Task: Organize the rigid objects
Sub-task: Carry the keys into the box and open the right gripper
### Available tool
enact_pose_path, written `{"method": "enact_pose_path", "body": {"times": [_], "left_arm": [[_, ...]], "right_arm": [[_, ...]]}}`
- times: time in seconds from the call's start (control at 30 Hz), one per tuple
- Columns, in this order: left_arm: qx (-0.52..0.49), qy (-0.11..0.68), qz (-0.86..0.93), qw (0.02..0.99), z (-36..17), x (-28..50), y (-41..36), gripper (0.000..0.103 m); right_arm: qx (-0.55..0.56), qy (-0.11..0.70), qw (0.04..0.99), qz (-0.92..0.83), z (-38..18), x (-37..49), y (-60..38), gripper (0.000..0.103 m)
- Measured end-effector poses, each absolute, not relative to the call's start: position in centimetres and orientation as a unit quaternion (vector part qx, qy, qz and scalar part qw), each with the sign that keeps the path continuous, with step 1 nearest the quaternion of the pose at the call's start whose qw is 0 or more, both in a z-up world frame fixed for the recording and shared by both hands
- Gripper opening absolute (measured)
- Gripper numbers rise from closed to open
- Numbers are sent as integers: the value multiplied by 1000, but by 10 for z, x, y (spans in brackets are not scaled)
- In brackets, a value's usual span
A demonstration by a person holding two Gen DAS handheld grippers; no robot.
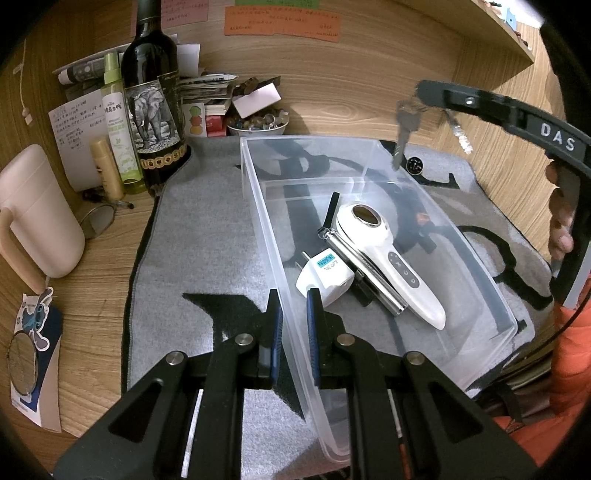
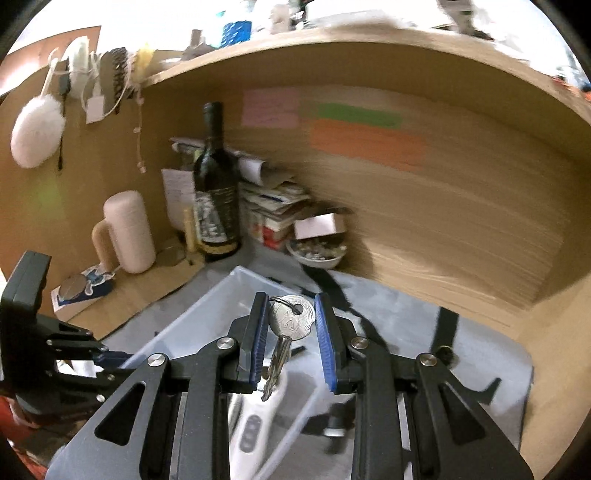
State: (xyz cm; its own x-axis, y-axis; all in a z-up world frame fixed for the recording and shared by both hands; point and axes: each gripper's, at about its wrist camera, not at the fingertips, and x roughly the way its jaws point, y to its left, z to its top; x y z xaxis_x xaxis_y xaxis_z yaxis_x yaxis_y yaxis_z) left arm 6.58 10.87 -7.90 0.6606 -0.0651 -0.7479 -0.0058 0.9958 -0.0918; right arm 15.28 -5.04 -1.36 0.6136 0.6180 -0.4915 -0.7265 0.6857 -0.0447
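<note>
The bin (image 1: 258,221) wall is pinched between the closed jaws of the left gripper (image 1: 294,301), apparently so that it is kept steady on the surface while things are dropped in. The keys (image 2: 290,325) are clamped in the right gripper (image 2: 290,326) and hang above the bin's far end, seemingly to be added to the plug (image 1: 325,278) and white device (image 1: 388,258) already inside.

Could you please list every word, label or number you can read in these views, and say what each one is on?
"DAS": white letters on the right gripper body.
Spray bottle, handwritten sheet, sticky notes, white plug label: print too small to read.
Wine bottle: elephant picture, no readable words.
</note>
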Motion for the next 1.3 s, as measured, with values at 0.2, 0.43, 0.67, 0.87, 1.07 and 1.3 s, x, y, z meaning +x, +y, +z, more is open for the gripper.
{"method": "enact_pose_path", "body": {"times": [0.2, 0.43, 0.67, 0.87, 1.07, 1.3], "left_arm": [[-44, 410, -17, 911, -78, 66, 108, 12], [-45, 409, -18, 911, -78, 66, 108, 12], [-45, 408, -18, 912, -78, 66, 108, 12], [-42, 408, -18, 912, -77, 67, 109, 12], [-42, 408, -18, 912, -77, 66, 109, 12], [-42, 408, -18, 912, -78, 66, 109, 12]], "right_arm": [[-145, 248, 872, 397, -30, 154, -24, 23], [-176, 280, 850, 409, -52, 157, -1, 23], [-204, 312, 831, 413, -69, 160, 15, 23], [-213, 335, 818, 417, -77, 165, 20, 23], [-218, 352, 809, 417, -83, 166, 23, 23], [-220, 343, 813, 416, -79, 162, 21, 29]]}}
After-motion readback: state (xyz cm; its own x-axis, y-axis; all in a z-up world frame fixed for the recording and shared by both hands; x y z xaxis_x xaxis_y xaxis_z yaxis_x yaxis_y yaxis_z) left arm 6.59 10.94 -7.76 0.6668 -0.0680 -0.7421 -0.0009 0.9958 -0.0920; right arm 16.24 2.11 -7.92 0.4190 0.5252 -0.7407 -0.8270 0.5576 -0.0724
